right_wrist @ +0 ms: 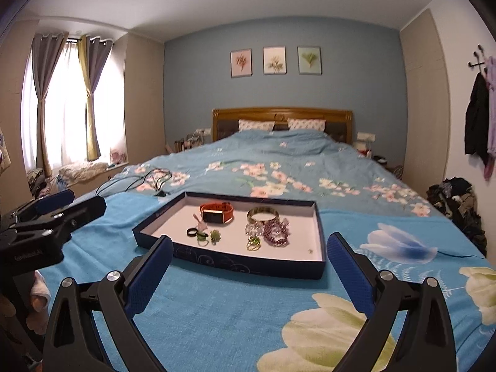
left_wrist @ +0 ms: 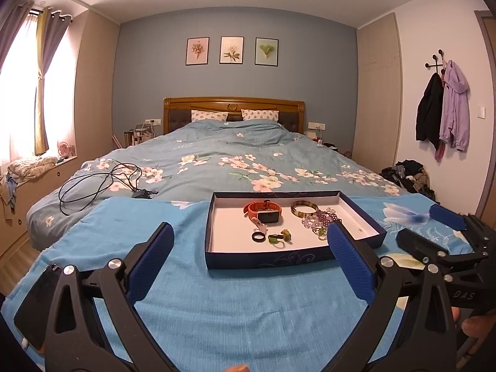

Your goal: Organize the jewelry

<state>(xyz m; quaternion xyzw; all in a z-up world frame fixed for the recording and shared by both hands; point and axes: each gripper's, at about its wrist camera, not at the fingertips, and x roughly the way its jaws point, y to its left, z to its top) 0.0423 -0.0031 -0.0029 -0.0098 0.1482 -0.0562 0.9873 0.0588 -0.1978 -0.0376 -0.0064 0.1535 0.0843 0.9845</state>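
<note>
- The bed fills the room's middle, with a floral quilt and a wooden headboard against the blue wall.
- A blue towel with large flower prints is spread over the bed's near end; everything for the task lies on it.
- The tray, a shallow dark-blue box lid with a white inside, sits flat on the towel, ahead of both grippers.
- The left gripper hangs just above the towel short of the tray's near wall, its blue pads spread wide with nothing between them.
- The right gripper is also spread wide and holds nothing, near the tray's front edge; in the left view it shows at the right edge.
- A phone lies at the towel's left edge, beside the left gripper.
- A black cable is looped on the quilt beyond the towel's left corner.
- Inside the tray, toward the back, an orange watch lies with its face toward the grippers.
- A brown bangle lies to the watch's right, well apart from it.
- Purple beads are heaped just in front of the bangle, touching a clear bead string.
- A black ring lies in front of the watch.
- Green rings lie just right of the black ring.
</note>
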